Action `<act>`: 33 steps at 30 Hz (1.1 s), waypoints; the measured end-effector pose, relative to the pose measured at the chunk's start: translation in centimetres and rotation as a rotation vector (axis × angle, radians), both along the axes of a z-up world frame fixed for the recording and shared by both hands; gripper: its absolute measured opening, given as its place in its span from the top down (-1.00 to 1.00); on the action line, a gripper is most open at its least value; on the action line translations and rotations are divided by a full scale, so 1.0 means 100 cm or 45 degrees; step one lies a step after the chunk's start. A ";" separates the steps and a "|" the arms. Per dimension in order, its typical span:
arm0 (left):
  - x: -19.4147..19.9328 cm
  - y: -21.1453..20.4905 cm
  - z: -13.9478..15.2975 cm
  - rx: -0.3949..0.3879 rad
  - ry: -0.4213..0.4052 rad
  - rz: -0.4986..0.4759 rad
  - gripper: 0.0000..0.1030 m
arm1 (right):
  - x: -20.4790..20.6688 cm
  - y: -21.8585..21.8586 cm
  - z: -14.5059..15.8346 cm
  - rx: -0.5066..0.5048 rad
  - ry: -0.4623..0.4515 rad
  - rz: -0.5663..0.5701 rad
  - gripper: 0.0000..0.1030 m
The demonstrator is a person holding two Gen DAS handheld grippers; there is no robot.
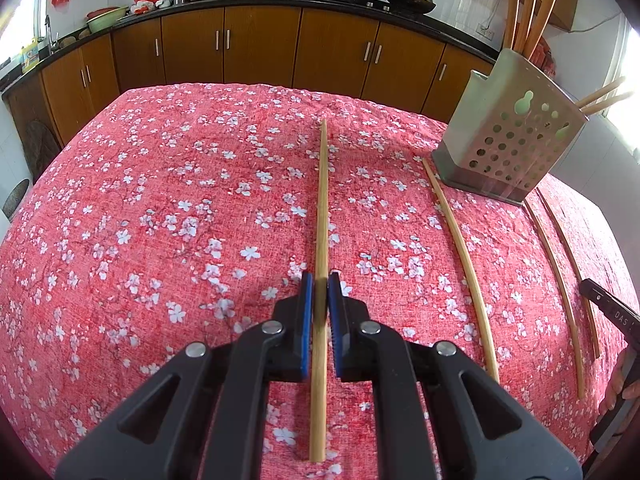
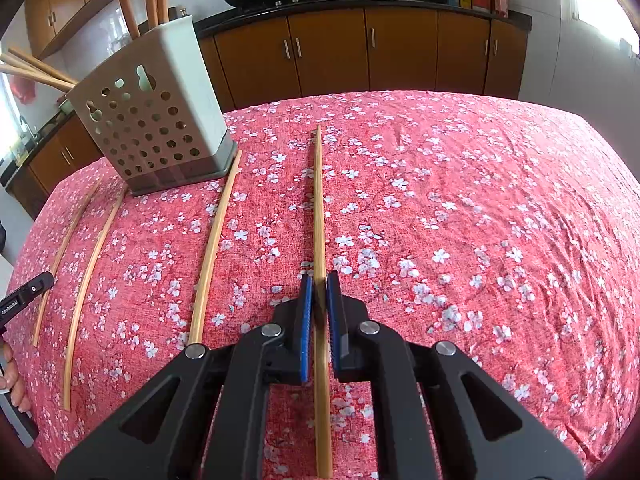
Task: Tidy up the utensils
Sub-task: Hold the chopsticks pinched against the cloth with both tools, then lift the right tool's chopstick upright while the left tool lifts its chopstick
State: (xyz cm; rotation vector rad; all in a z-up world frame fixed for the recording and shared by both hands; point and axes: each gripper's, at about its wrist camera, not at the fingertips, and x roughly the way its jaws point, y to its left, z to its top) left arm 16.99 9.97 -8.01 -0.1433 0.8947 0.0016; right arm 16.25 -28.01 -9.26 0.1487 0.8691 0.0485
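2 tongs, left (image 1: 321,285) and right (image 2: 319,285), each clamp 1 chopstick (image 1: 322,200) (image 2: 319,200).

Left gripper (image 1: 321,292) pitched steeply down, blue pads (image 1: 306,320) pinched nearly together on a chopstick (image 1: 322,208) running toward 12 o'clock. Right gripper (image 2: 319,292) same pose, pads clamped on its own chopstick (image 2: 318,208), also toward 12. Each unit shows in the other's view (edge only): right one at 3 o'clock with fingers (image 1: 618,384) wrapped on its handle, left one at 9 o'clock.
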 end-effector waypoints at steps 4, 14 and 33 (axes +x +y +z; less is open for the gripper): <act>0.000 0.001 0.000 -0.001 0.000 -0.001 0.79 | 0.000 0.000 0.000 0.000 0.000 0.000 0.83; 0.000 0.001 -0.001 -0.002 -0.002 -0.002 0.79 | 0.000 0.000 0.000 0.001 0.000 0.000 0.83; -0.001 -0.012 0.000 0.086 0.003 -0.040 0.67 | -0.005 0.005 0.001 -0.047 0.002 0.016 0.82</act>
